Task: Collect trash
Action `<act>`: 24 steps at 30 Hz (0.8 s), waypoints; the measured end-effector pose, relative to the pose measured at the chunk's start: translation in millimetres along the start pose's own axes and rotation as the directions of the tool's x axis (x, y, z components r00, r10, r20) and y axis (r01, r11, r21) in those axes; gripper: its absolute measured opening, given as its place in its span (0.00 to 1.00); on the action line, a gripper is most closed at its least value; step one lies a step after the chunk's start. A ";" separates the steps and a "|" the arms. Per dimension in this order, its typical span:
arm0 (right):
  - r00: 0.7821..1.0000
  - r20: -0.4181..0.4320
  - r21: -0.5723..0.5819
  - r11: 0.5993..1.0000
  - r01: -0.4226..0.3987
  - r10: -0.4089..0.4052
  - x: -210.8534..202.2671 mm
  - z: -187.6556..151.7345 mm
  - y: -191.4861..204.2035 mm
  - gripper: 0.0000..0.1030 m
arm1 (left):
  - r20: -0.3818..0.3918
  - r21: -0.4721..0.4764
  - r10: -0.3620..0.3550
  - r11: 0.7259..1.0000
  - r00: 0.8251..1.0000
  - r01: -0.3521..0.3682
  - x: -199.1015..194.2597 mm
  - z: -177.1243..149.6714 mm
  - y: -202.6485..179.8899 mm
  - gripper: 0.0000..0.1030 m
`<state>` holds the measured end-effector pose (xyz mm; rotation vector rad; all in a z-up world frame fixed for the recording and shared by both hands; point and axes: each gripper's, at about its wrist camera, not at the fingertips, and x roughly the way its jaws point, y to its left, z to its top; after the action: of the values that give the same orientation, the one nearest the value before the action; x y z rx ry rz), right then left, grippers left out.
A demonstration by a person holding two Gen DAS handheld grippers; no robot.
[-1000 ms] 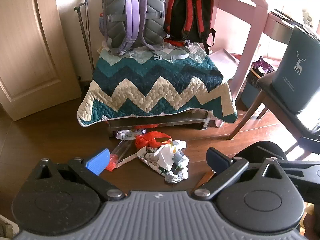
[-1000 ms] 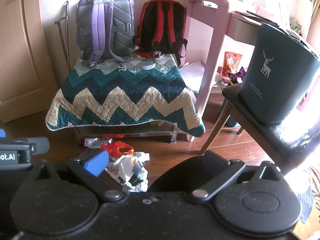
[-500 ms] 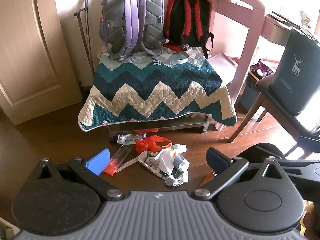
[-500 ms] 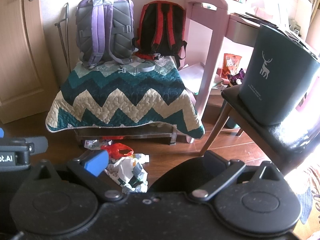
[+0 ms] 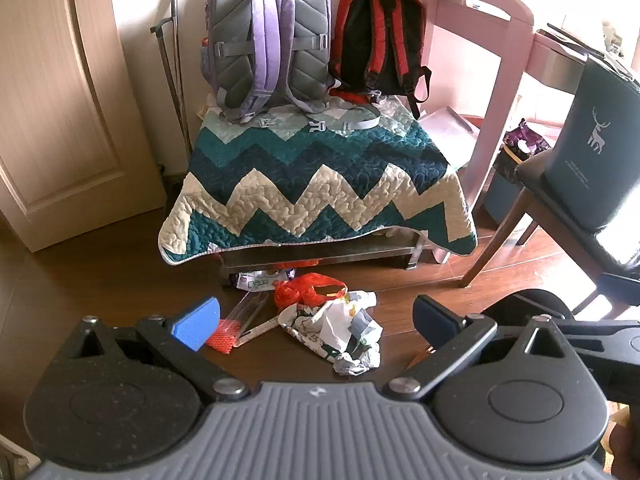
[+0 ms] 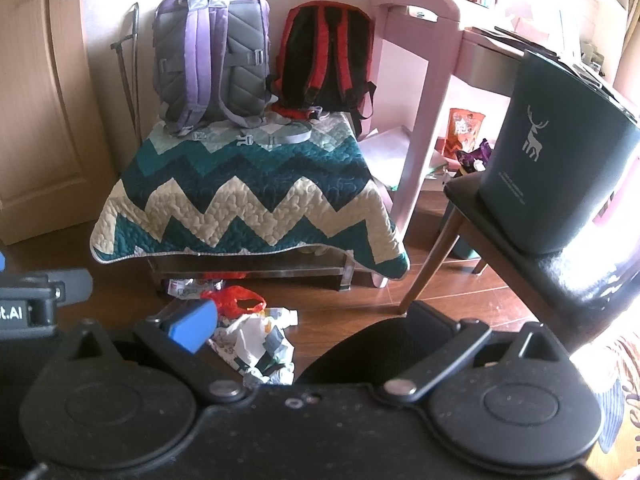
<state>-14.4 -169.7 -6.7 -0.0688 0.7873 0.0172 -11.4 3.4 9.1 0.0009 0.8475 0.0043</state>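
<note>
- Nothing collected yet: left gripper (image 5: 316, 320) spread wide and empty, right gripper (image 6: 312, 320) likewise wide, nothing between its jaws
- Lower centre of frame: crumpled paper trash (image 5: 340, 332) heaped on the wooden floor, red plastic bag (image 5: 308, 288) touching it (clear wrapper just left)
- Right edge: dark bin (image 6: 560, 160) upright on a chair, likely destination

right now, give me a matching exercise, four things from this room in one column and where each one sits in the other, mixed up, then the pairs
Things:
1. purple backpack
2. dark bin with a deer print
3. crumpled paper trash
4. zigzag quilt

Places:
A. on the chair seat
B. on the wooden floor in front of the low table
C. draped over the low table
D. standing on the quilt, beside the red and black backpack

Pairs: 1-D, 2-A, 3-B, 4-C
</note>
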 end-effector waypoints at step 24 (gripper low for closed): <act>0.999 0.040 -0.156 0.987 -0.027 0.034 48.2 24.2 22.2 0.99 | -0.025 -0.048 0.043 0.998 0.999 -0.045 67.6 27.6 28.8 1.00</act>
<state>35.9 -146.4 -25.0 -0.2042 0.7435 0.1088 53.9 32.6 -23.2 -0.0265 0.8709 0.0666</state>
